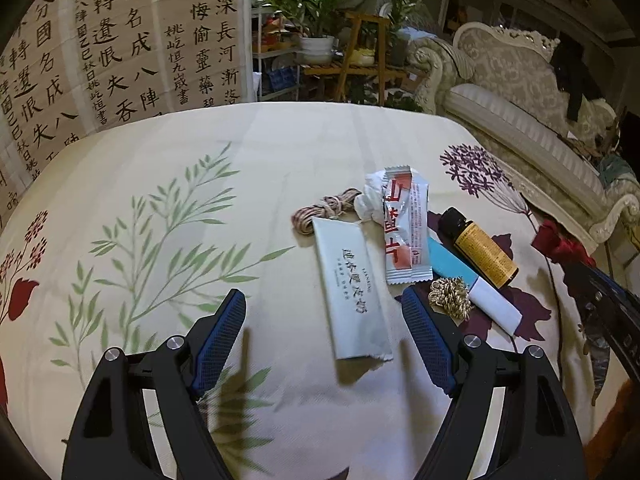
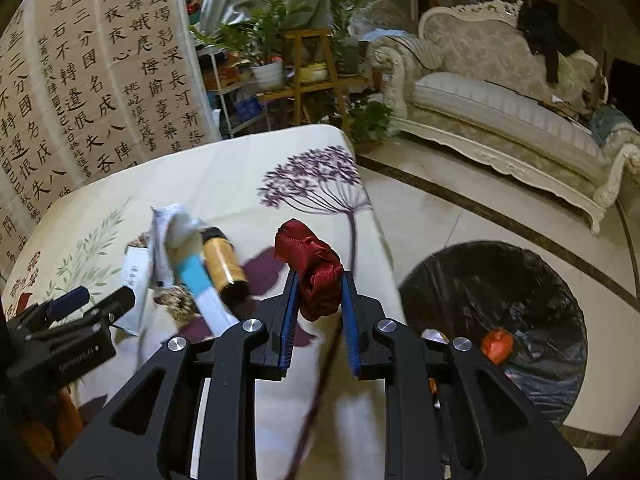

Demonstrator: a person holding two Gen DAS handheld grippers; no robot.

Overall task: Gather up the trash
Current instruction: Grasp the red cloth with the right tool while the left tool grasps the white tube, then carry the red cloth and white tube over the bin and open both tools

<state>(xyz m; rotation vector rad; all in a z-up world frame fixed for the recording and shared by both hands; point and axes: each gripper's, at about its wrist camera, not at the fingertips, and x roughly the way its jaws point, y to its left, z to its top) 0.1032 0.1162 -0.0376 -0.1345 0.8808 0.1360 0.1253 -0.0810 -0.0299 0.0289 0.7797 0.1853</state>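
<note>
My right gripper (image 2: 319, 280) is shut on a crumpled red ribbon (image 2: 314, 268), held above the table's right edge; the ribbon also shows in the left wrist view (image 1: 560, 242). My left gripper (image 1: 322, 300) is open and empty, low over the table, just short of a grey flat wrapper (image 1: 352, 292). Beyond it lie a red-and-white snack wrapper (image 1: 404, 228), a crumpled white tissue (image 1: 370, 200), a coil of striped string (image 1: 320, 210), a brown bottle (image 1: 480, 248), a blue-and-white stick (image 1: 476, 288) and a gold twine bundle (image 1: 450, 298).
The table wears a cream floral cloth (image 1: 180, 220). A bin lined with a black bag (image 2: 496, 300) stands on the floor to the right, holding an orange-red item (image 2: 497, 346). A sofa (image 2: 500, 92), plant stands (image 2: 304, 60) and a calligraphy screen (image 1: 100, 60) lie beyond.
</note>
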